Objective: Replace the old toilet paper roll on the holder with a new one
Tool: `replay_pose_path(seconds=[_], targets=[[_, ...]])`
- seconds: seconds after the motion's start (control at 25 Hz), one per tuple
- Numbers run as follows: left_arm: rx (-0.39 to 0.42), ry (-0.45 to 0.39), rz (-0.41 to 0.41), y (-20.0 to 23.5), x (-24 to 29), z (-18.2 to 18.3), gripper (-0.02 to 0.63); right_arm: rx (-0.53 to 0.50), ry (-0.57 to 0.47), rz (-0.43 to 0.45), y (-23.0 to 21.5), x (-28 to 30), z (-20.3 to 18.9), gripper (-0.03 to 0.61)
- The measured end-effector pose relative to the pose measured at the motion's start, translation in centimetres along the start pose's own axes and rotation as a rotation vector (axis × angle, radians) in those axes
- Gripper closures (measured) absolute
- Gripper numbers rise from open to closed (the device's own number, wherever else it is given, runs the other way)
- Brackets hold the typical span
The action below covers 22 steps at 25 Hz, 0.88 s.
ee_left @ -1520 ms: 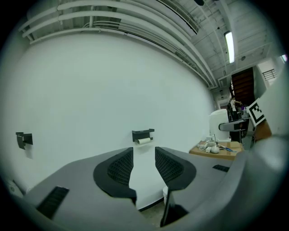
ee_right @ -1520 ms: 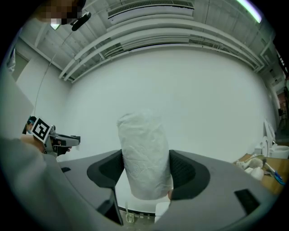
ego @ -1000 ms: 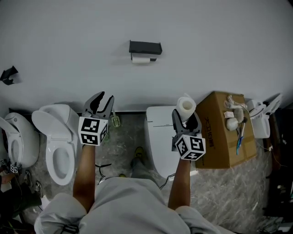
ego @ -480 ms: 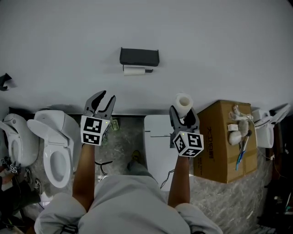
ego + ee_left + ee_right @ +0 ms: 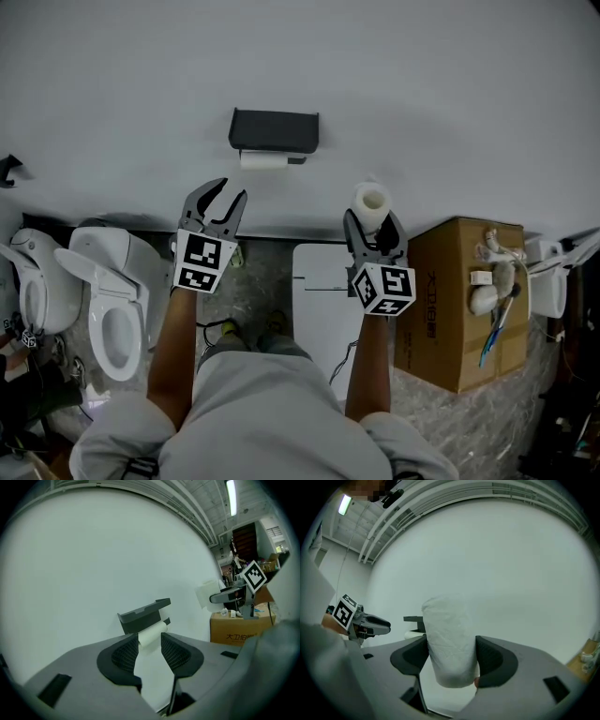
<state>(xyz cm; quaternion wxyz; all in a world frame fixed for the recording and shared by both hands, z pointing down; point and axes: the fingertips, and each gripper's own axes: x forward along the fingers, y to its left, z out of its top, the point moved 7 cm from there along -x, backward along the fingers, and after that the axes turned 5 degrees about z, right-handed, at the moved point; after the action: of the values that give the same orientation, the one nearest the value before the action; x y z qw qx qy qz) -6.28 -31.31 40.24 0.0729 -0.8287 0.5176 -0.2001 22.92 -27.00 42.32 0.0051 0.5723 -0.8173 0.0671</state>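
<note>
A dark grey holder (image 5: 274, 129) hangs on the white wall with a thin old roll (image 5: 263, 160) under its cover. The left gripper view looks at that holder (image 5: 143, 616) and old roll (image 5: 151, 634) straight ahead between the jaws. My left gripper (image 5: 218, 200) is open and empty, below and left of the holder. My right gripper (image 5: 373, 228) is shut on a full white new roll (image 5: 371, 203), held upright to the holder's lower right. In the right gripper view the new roll (image 5: 450, 644) fills the gap between the pads.
A white toilet (image 5: 114, 298) with its lid up stands at the lower left, with another (image 5: 26, 295) at the far left. A white closed toilet (image 5: 319, 309) lies below my hands. A cardboard box (image 5: 459, 300) with small items on top stands at the right.
Both grippers have moved closer to the wall and holder. The holder sits lower and larger in the head view. The right gripper still carries the new roll.
</note>
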Motion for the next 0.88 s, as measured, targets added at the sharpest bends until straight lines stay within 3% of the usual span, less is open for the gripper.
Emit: replay_pose_path(seconds=[0.28, 0.4, 0.68, 0.88], targets=[[0.039, 0.000, -0.036, -0.4, 2.3, 0.5, 0.466, 0.000, -0.001, -0.006, -0.7, 1.4, 0.1, 0.262], [0.096, 0.010, -0.051, -0.6, 3.4, 0.5, 0.466, 0.003, 0.002, -0.016, -0.9, 2.0, 0.1, 0.262], [0.400, 0.061, -0.076, -1.6, 5.9, 0.3, 0.459, 0.016, 0.010, -0.035, -1.1, 3.0, -0.5, 0.262], [0.647, 0.125, -0.048, -2.1, 7.8, 0.1, 0.439, 0.028, 0.013, -0.043, -1.3, 3.3, -0.8, 0.262]])
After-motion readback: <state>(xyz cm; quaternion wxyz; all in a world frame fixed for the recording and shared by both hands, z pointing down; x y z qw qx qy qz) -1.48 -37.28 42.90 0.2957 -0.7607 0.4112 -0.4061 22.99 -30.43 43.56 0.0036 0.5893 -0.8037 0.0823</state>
